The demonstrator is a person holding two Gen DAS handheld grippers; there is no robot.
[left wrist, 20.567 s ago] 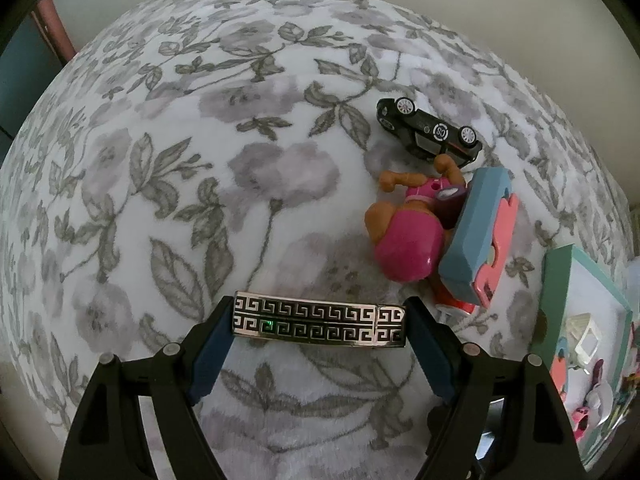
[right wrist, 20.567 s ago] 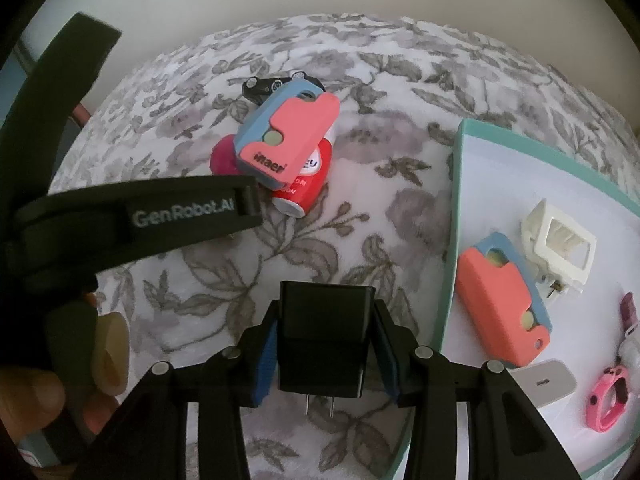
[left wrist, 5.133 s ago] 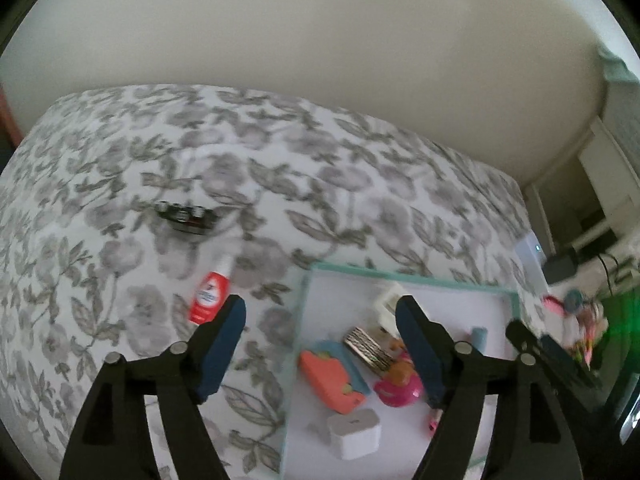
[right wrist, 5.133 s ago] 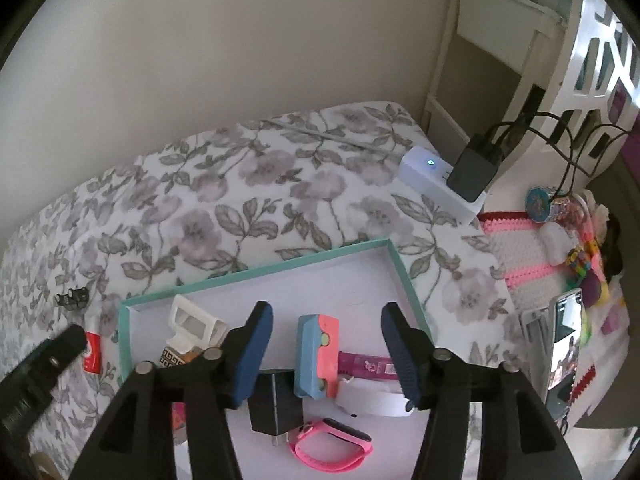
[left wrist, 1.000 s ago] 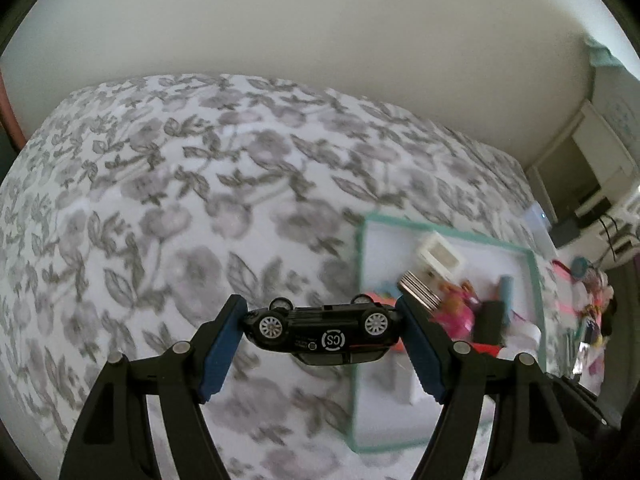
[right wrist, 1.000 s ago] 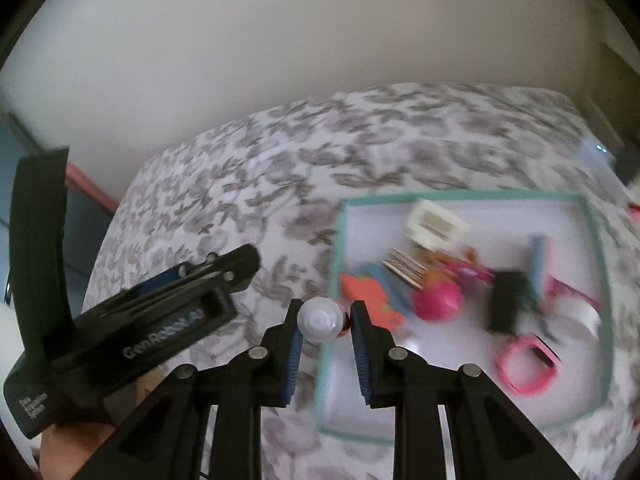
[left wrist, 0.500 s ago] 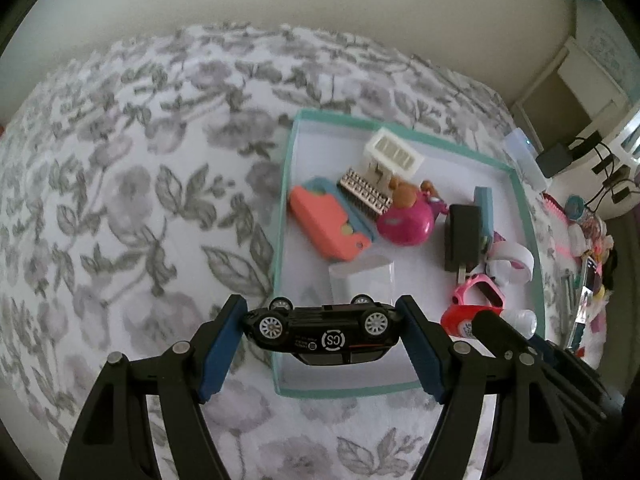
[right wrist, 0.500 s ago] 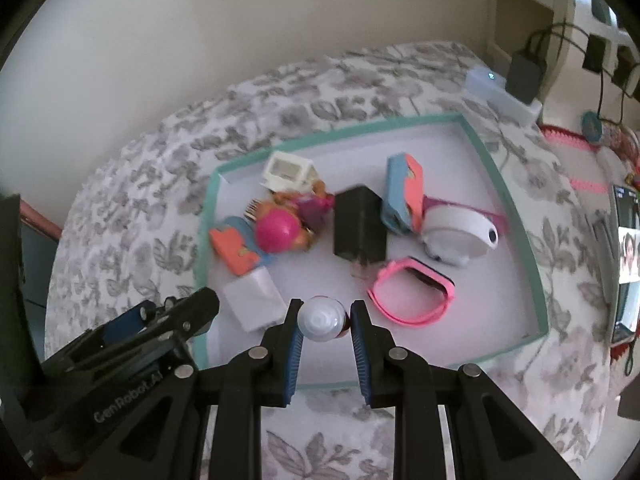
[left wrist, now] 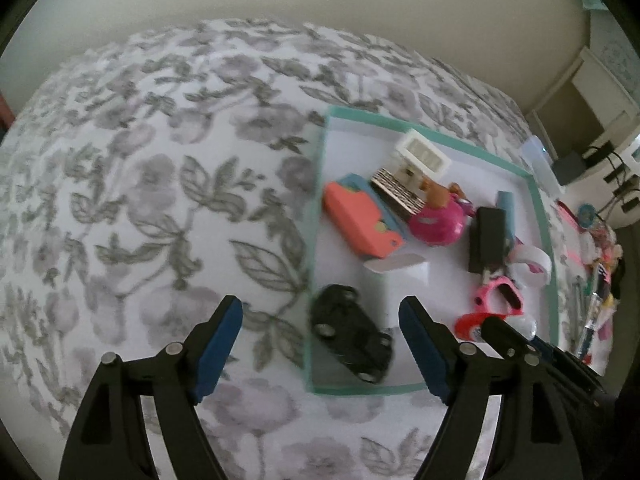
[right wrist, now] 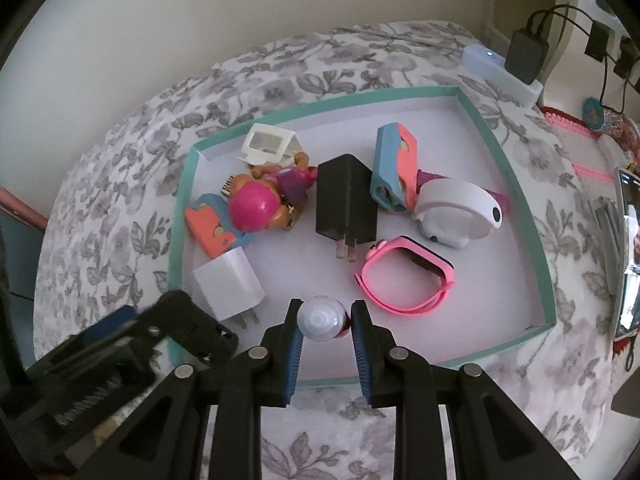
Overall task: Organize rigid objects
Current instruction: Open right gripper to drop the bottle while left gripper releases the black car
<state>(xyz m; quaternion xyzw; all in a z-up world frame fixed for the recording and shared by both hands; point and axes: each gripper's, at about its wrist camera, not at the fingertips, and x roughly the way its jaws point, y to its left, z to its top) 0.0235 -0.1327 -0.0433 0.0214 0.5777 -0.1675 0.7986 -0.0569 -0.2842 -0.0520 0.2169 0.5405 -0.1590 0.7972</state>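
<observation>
Floral bedspread [left wrist: 140, 184] covers the bed; a teal-rimmed tray [left wrist: 538, 200] sits at right of the left view. My left claw [left wrist: 320, 314] is opening, jaws wide, nothing pressed between them. The black toy car [left wrist: 352, 338] lies in the tray's lower left corner, between the pads but clear of both. My right claw [right wrist: 325, 314] is clamped on a small red bottle with a white cap [right wrist: 321, 317], low centre, over the tray floor.

toy car [left wrist: 352, 338] in tray [left wrist: 434, 130] near corner, charger [right wrist: 347, 200] mid-tray
</observation>
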